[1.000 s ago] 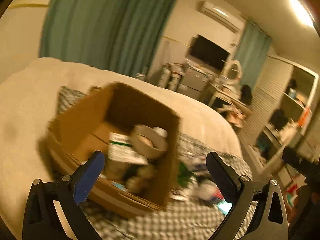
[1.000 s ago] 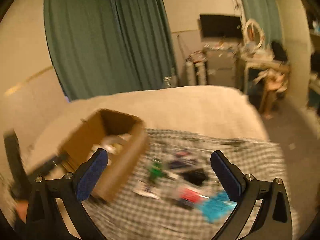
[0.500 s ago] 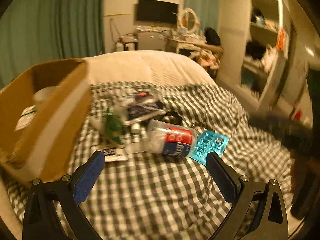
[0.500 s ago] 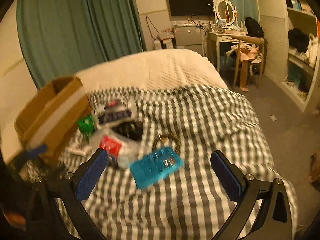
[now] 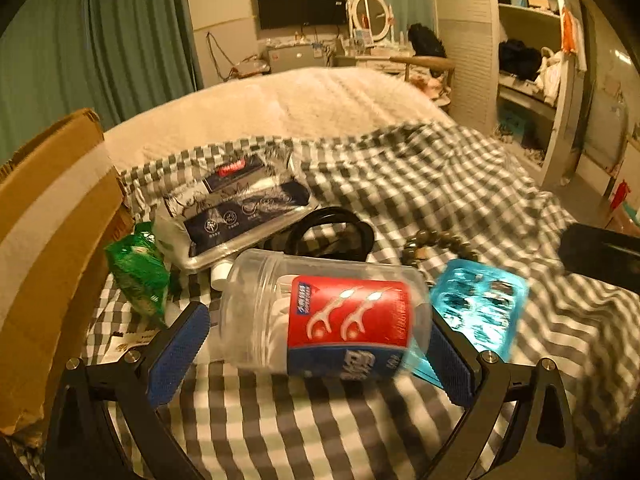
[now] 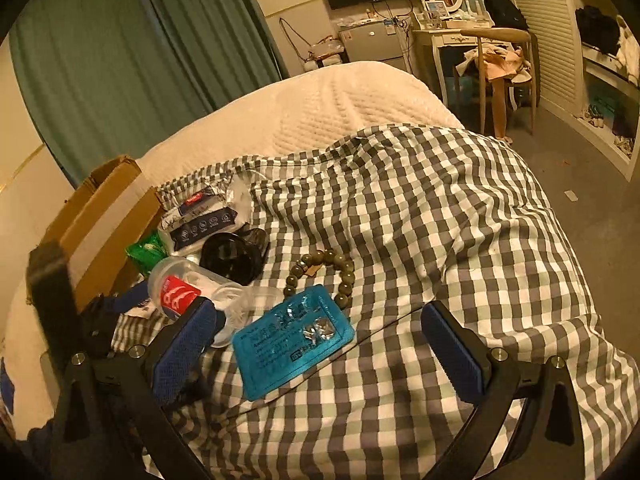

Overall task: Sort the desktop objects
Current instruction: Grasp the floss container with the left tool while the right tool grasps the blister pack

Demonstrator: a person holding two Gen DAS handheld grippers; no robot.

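Grey-and-white checked bedcover, clear jar with red-and-blue label between the blue pads of the left tool, turquoise blister pack, green packet, brown cardboard box, olive bead bracelet

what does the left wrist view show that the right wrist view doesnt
Only the left wrist view: the left claw open around the clear floss-pick jar, whose label reads clearly, and a white cap behind it.

Only the right wrist view: the right claw open over the checkered cloth, the whole bead bracelet, and the chair.

Both: the jar, blue blister pack, green packet, cardboard box.
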